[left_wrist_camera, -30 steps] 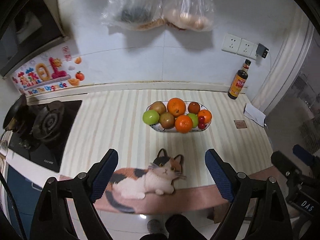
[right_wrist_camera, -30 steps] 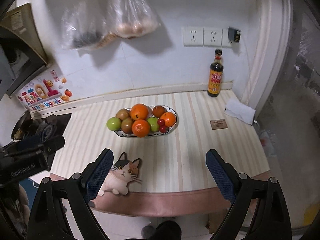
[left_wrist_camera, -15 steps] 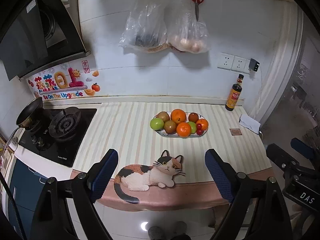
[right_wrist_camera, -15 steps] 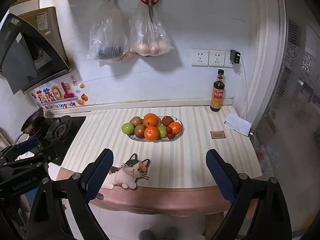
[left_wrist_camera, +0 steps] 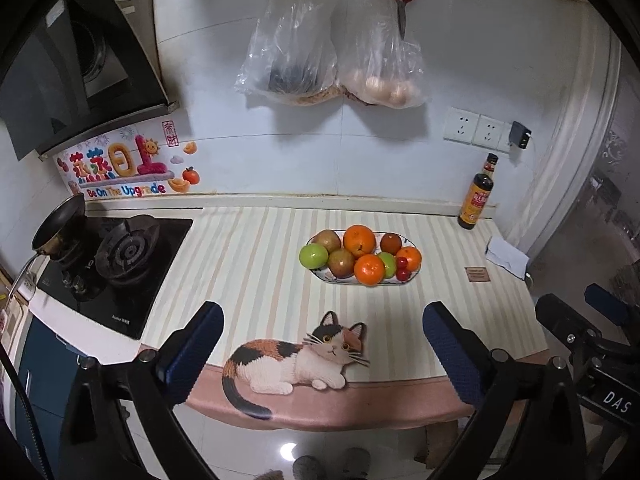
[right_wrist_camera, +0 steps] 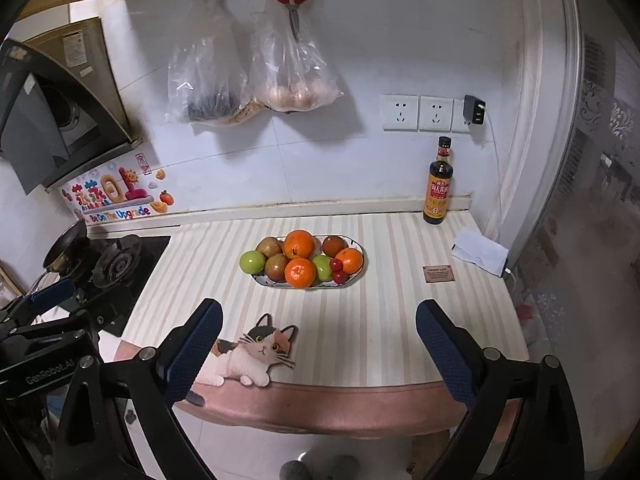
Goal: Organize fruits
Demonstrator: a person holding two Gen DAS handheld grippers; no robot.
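Heaped on an oval plate (left_wrist_camera: 408, 279) at centre frame on the striped surface (left_wrist_camera: 256, 264): oranges (left_wrist_camera: 359, 239), green apples (left_wrist_camera: 313, 256), brown pears (left_wrist_camera: 341, 262) and small red fruits (left_wrist_camera: 402, 274). Low in frame, left gripper (left_wrist_camera: 322, 340) with jaws just opened further, standing wide, nothing between them. In the other view, right gripper (right_wrist_camera: 318, 338) likewise spread wide and empty, well short of the plate. At far right against the wall, a dark sauce bottle (right_wrist_camera: 439, 184); at left, a black stove (left_wrist_camera: 116, 260).
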